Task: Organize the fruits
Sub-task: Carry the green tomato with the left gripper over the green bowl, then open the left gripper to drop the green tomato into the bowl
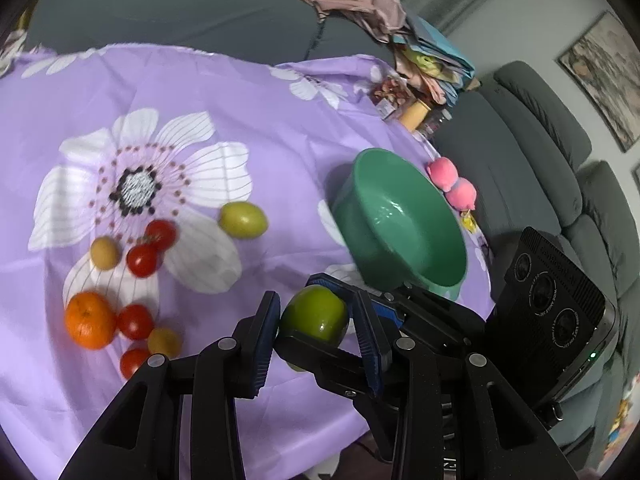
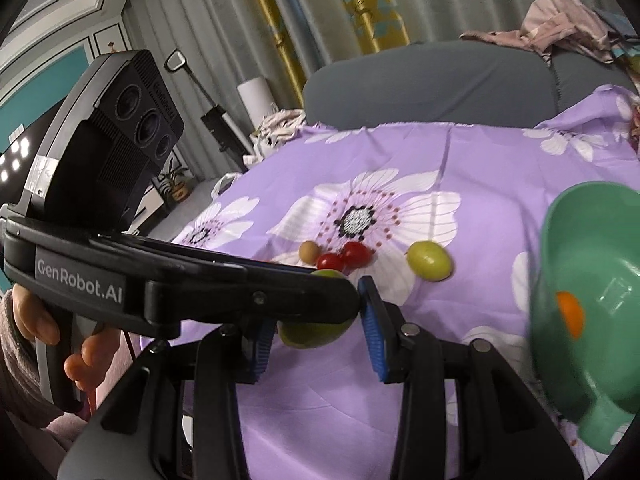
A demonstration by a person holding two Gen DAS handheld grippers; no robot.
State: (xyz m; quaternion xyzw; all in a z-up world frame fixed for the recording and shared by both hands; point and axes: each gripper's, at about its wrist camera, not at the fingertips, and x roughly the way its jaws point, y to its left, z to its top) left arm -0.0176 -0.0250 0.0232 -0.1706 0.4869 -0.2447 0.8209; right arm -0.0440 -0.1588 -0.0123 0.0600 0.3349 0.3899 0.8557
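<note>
purple floral cloth (image 1: 240, 120) spread over a tabletop, seen from two wrist cameras. near the front edge, a round green fruit (image 1: 312, 320) raised off the cloth, pinched between the blue-padded jaws of the left gripper (image 1: 316, 304), both pads pressing its sides, the opening narrow. right gripper (image 2: 318, 320) reaching in crosswise at the same fruit, jaws also narrow and set around it; cannot tell whether its pads actually press, since the left gripper's finger covers the contact.

white lettering "genrobot.ai" (image 2: 80, 286) readable on the side of the left gripper, held by a hand (image 2: 40, 320) in a pinkish sleeve. tiny print ringed around the lenses of the right gripper's camera block (image 1: 552, 300), too small to read with confidence.

just beyond the held fruit, a green bowl (image 1: 400, 220) near the tabletop's right edge. left of it on the cloth, well apart from the bowl: a second green fruit (image 1: 243, 219), several red tomatoes (image 1: 142, 259), small yellowish fruits (image 1: 105, 253), one orange (image 1: 90, 320). pink plush toy (image 1: 454, 184) beside the bowl, grey sofa (image 1: 532, 140) behind.
</note>
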